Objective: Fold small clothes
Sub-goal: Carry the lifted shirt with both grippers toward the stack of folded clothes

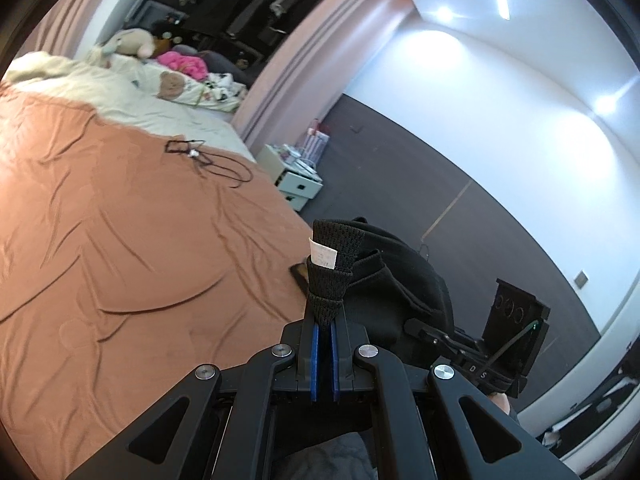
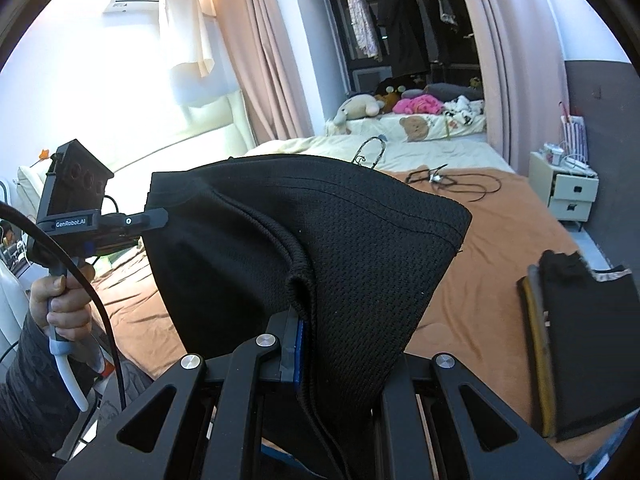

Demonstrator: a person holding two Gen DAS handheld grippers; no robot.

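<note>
A home bedroom: a bed (image 2: 460, 216) under an orange sheet, stuffed toys (image 2: 360, 108), a white nightstand (image 2: 568, 190), pink curtains (image 2: 268, 60), hanging clothes (image 2: 400, 24).

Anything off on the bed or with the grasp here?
Grasp looks fine: both grippers, left and right, pinch the black garment, held up off the bed. One oddity: a tangled black cable lies loose on the bedspread where the garment would be laid. Folded stack sits tidy.

Folded stack (image 2: 580, 344) cut off right.
</note>
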